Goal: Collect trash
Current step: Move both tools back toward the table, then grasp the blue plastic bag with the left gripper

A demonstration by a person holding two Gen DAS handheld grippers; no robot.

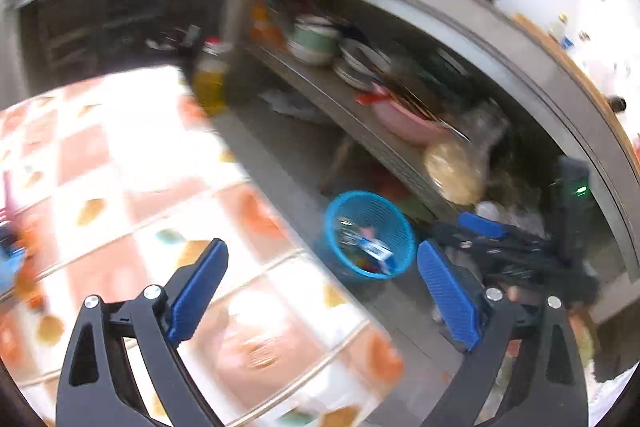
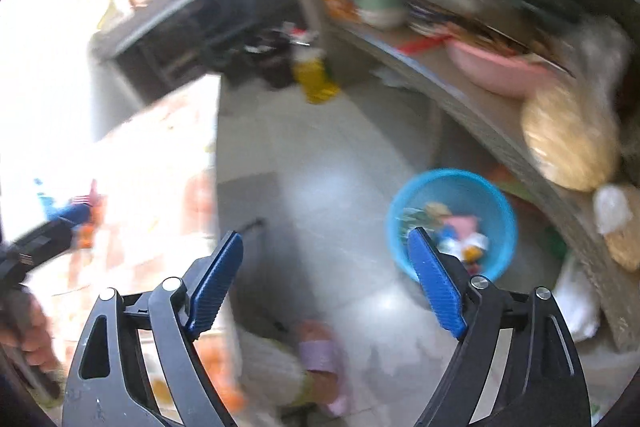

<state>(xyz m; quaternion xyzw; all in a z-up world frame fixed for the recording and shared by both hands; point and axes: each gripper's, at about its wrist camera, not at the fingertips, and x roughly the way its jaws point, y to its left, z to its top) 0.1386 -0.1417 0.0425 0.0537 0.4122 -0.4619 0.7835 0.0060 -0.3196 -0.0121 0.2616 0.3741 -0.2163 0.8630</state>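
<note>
**Both grippers empty above the blue basket**

Left wrist view: the left gripper (image 1: 322, 291) has its fingers spread wide, holding nothing. The round blue plastic mesh basket (image 1: 394, 227) with trash in it sits on the floor just beyond them; look for loose litter around it.

Right wrist view: the right gripper (image 2: 324, 283) is wide and empty too, basket (image 2: 496, 203) beyond its right finger. Blur hides any writing.

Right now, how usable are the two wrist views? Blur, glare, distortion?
Left wrist view: motion blur smears the shelf dishes and tiled floor, which is blown out by glare; the blue basket stays readable. Right wrist view: heavier blur, left side washed out white, the pink basin and basket contents smeared. Both: fisheye bends the counter edge; the open left gripper and right gripper are sharp.
</note>
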